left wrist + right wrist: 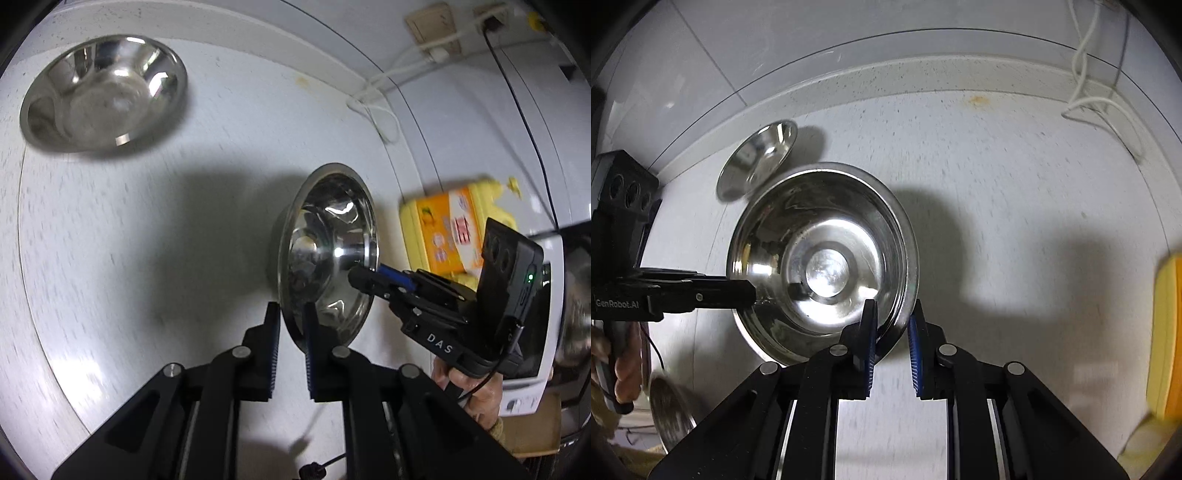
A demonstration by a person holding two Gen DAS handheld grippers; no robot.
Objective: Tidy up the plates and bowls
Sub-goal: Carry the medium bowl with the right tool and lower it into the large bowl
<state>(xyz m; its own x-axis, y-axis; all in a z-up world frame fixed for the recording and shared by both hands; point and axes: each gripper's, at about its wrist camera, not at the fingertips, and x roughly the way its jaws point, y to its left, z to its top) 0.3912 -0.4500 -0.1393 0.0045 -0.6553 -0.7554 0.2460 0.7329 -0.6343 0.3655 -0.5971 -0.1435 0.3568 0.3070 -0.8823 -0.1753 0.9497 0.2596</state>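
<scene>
A steel bowl (328, 254) (823, 258) is held above the white counter by both grippers. My left gripper (291, 314) is shut on its rim, one finger inside and one outside; it shows in the right wrist view (738, 291) at the bowl's left rim. My right gripper (892, 314) is shut on the opposite rim; it shows in the left wrist view (364, 275). A second steel bowl (103, 92) (757, 158) rests on the counter farther back.
A yellow detergent bottle (454, 229) (1167, 339) stands at the right. White cables (376, 107) (1093, 99) lie by the wall. A steel plate (670, 410) shows at lower left in the right wrist view. A white appliance (535, 350) stands at far right.
</scene>
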